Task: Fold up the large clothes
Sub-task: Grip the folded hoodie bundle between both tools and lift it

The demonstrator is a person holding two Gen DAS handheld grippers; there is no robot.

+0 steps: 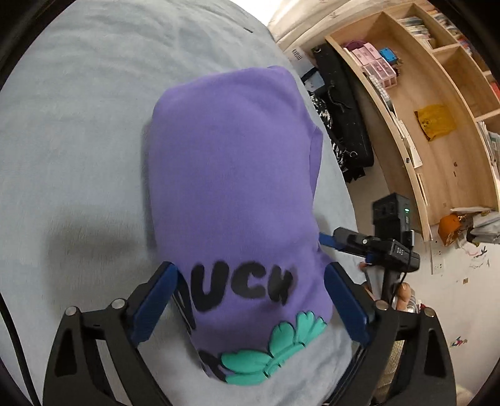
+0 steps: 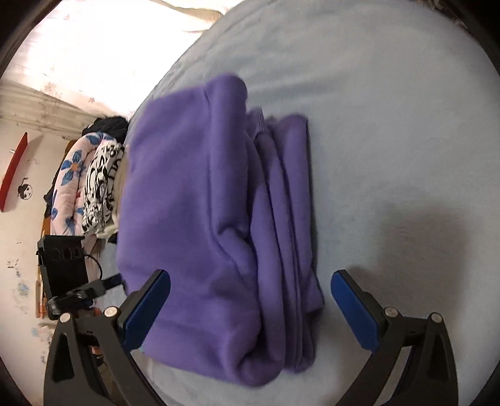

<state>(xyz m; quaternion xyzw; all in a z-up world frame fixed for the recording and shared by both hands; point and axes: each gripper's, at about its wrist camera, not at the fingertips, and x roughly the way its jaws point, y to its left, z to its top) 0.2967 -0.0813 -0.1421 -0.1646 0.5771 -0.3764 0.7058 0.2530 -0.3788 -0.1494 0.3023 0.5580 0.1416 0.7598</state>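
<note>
Judging progress, we see the purple sweatshirt [image 1: 231,175] lying on the pale blue bedsheet [image 1: 72,131] already folded compactly; both the left gripper [image 1: 250,299] and right gripper [image 2: 250,307] straddle it, released, perhaps 1 tidy-up left.

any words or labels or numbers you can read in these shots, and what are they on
"UCK": black letters printed on the purple sweatshirt, between the open left tool; a letter before them is cut off by a fold.
White label beyond the bed: dark print, too small to read.
Right tool's body, left wrist view: pale marking, too blurred to read.
Books on the wooden shelf: too small to read.
Right wrist view: no text.
</note>
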